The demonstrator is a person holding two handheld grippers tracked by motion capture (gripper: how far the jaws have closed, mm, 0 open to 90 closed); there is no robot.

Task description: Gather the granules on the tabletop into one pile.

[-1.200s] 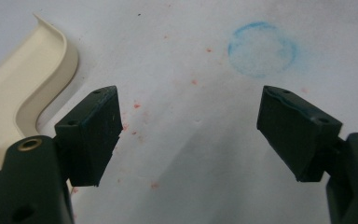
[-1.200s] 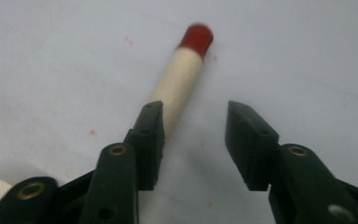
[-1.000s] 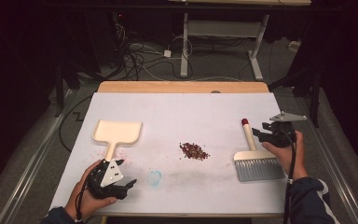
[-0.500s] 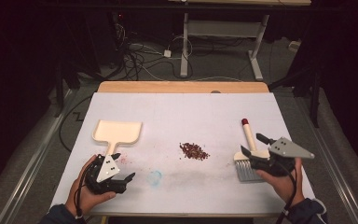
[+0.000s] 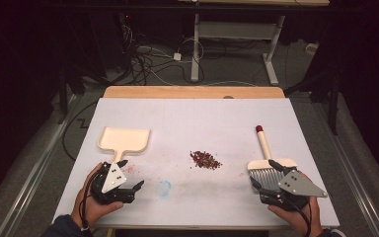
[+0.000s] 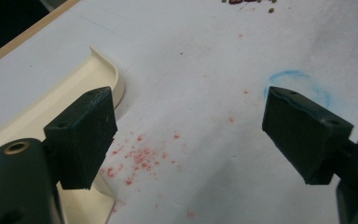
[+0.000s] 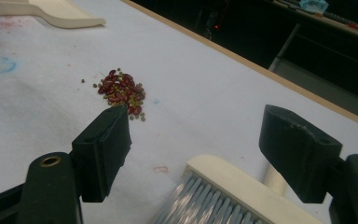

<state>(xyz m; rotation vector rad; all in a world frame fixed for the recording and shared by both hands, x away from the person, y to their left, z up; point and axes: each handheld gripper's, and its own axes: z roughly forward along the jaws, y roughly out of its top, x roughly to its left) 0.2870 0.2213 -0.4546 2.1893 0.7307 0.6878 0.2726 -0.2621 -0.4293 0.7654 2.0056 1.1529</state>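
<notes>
Counted on the worktop: one cream dustpan, one hand brush with a red-tipped handle, one heap of red beans mixed with small greenish seeds; single beans cannot be counted. A few loose seeds are seen just beside the heap in the right gripper view. One blue chalk ring is drawn on the surface, and one patch of red specks is noted near the dustpan handle. Two hand-held tools are counted: left tool, right tool, two black jaws on each, four jaws in total. One worktop is counted
</notes>
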